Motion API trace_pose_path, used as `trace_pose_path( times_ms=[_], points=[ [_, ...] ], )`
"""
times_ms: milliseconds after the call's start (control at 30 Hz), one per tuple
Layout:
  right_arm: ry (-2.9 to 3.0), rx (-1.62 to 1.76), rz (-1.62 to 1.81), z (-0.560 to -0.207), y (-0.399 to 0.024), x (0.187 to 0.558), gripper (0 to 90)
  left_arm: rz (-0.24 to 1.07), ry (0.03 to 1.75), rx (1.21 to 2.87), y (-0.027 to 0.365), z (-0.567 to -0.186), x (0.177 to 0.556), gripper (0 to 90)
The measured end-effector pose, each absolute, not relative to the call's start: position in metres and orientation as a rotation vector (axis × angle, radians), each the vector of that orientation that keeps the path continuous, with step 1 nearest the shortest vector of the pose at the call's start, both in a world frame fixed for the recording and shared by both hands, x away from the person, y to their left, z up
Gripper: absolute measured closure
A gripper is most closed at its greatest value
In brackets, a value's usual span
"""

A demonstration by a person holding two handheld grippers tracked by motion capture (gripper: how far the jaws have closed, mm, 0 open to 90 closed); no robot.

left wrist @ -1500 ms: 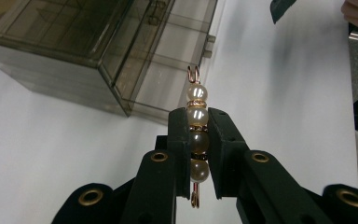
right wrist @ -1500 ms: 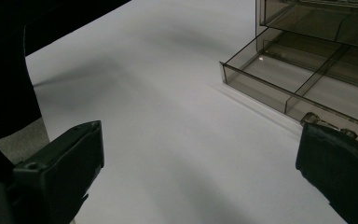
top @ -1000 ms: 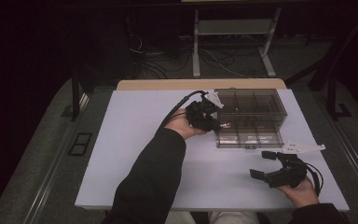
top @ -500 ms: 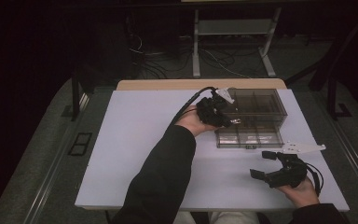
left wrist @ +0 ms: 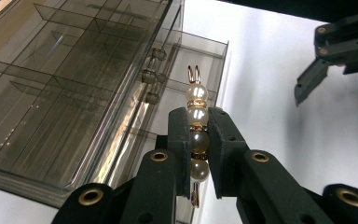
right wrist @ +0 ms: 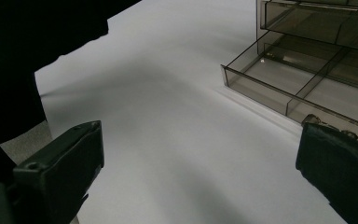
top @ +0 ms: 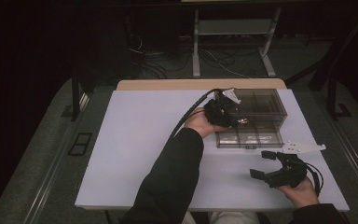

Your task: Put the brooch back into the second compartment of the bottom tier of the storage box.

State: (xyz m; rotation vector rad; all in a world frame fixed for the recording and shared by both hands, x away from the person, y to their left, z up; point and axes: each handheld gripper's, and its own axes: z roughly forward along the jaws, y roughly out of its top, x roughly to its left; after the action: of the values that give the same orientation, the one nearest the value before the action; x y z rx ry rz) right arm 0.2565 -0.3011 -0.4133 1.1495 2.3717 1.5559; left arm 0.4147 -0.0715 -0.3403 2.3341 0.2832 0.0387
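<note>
- left tool (left wrist: 197, 154) pinching a pearl earring (left wrist: 197, 126), pads pressed on the beads
- it hangs over the clear drawer organizer (top: 256, 109), above the pulled-out bottom drawer (top: 249, 138)
- right tool (top: 269, 167) spread wide, holding nothing, near right on the tabletop (top: 135, 140)
- progress: earring picked and carried, drawer already open; left: lower, drop into a compartment, probably shut the drawer

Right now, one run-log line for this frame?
left claw: shut on pearl earring | over open drawer of clear organizer | right claw: open, on table
</note>
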Motion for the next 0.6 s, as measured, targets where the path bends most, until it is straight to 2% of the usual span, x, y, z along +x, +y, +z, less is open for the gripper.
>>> trace_pose_path(
  times_ms=[600],
  points=[
    [2.379, 1.139, 1.561, -0.413, -0.299, 0.257, 0.6, 0.024, 0.324, 2.296, -0.088, -0.362, 0.419, 79.3]
  ],
)
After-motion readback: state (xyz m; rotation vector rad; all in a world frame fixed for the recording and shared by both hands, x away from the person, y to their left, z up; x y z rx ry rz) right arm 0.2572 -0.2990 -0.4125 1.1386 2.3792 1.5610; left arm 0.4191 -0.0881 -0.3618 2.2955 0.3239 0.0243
